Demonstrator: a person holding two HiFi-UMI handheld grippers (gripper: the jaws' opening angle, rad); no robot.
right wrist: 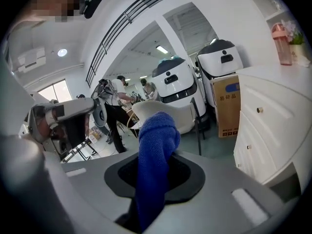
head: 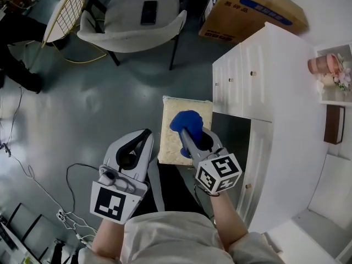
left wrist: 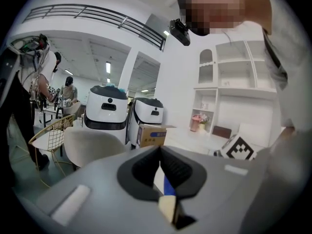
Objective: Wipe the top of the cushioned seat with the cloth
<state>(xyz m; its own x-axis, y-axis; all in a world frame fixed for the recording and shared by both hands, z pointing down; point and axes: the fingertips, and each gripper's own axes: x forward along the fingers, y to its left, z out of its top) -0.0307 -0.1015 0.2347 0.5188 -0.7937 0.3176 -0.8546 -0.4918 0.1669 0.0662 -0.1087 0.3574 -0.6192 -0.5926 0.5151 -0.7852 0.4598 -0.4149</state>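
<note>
Now the right gripper (head: 186, 132) fingers pinch the blue cloth (head: 186, 120) above the cushioned seat (head: 169, 142). The left gripper (head: 147, 132) fingers are pressed together.

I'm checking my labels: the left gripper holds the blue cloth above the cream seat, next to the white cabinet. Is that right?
No: the right gripper, not the left, holds the blue cloth. The right gripper view shows its fingers shut on it, and the left gripper holds nothing. The rest stands: the cloth is above the cream seat, next to the white cabinet.
</note>
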